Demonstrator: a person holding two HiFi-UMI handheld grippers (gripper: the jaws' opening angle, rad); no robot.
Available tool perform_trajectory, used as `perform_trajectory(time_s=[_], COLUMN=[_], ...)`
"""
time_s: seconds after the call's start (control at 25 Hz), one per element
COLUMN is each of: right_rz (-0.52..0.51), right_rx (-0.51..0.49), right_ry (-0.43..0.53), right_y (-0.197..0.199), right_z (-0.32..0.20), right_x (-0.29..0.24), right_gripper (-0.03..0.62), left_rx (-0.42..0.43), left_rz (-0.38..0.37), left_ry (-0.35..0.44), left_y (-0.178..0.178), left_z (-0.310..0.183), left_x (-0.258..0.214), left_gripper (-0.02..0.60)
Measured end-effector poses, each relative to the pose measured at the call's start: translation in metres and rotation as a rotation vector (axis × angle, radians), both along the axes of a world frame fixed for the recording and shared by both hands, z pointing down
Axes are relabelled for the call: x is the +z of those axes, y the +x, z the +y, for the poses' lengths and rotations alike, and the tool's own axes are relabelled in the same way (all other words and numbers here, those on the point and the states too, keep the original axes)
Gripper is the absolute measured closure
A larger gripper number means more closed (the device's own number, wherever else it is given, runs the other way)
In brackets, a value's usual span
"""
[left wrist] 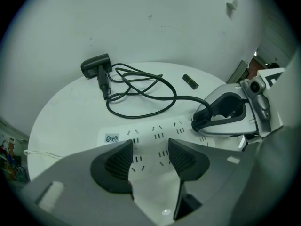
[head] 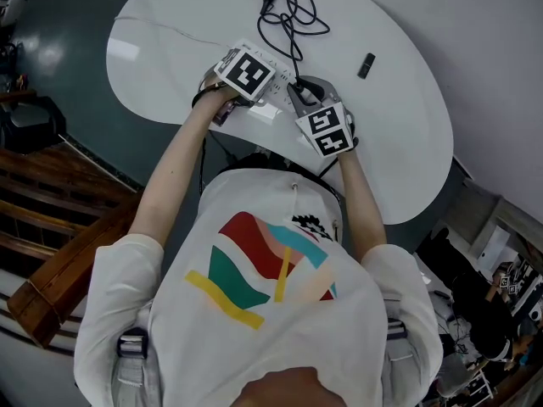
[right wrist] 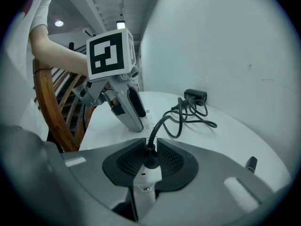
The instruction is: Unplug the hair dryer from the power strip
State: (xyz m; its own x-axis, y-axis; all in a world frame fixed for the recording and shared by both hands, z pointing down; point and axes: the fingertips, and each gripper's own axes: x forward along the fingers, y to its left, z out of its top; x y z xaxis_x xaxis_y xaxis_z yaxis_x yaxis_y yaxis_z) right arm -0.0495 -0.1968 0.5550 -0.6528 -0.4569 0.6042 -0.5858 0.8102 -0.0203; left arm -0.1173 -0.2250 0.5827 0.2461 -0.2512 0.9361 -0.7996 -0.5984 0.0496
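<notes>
Left claw (left wrist: 150,145), pointing steeply down, gapes over the power strip (left wrist: 151,132) by the near edge of the desk (left wrist: 66,121); right claw (right wrist: 150,147), slanted, narrowly pinches the plug (right wrist: 150,160), open desk beyond.

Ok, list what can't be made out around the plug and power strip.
Prongs of the plug: right gripper view, hidden by its body; seating unclear.
Whether the right gripper presses the plug: same view, too close to tell.
Label on the power strip: left gripper view, too small.
The small black object: every view, too small.
</notes>
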Motion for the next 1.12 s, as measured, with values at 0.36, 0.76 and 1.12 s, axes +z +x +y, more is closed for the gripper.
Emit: perform_trajectory(time_s=[0.36, 0.76, 1.12], right_rz=[0.000, -0.080, -0.122], right_rx=[0.072, 0.101, 0.136], right_ry=[-0.025, -0.106, -0.145], right_y=[0.006, 0.012, 0.015], right_z=[-0.012, -0.013, -0.019], right_x=[-0.007, -0.011, -0.016], right_gripper=[0.525, 0.526, 0.530], left_rx=[-0.032, -0.009, 0.000], left_rz=[-0.009, -0.054, -0.049], left_ry=[-0.077, -0.119, -0.126], left_y=[0.008, 0.007, 0.011], left_z=[-0.001, -0.001, -0.006], left_x=[0.003, 0.000, 0.000], left_gripper=[0.342, 0.341, 0.341])
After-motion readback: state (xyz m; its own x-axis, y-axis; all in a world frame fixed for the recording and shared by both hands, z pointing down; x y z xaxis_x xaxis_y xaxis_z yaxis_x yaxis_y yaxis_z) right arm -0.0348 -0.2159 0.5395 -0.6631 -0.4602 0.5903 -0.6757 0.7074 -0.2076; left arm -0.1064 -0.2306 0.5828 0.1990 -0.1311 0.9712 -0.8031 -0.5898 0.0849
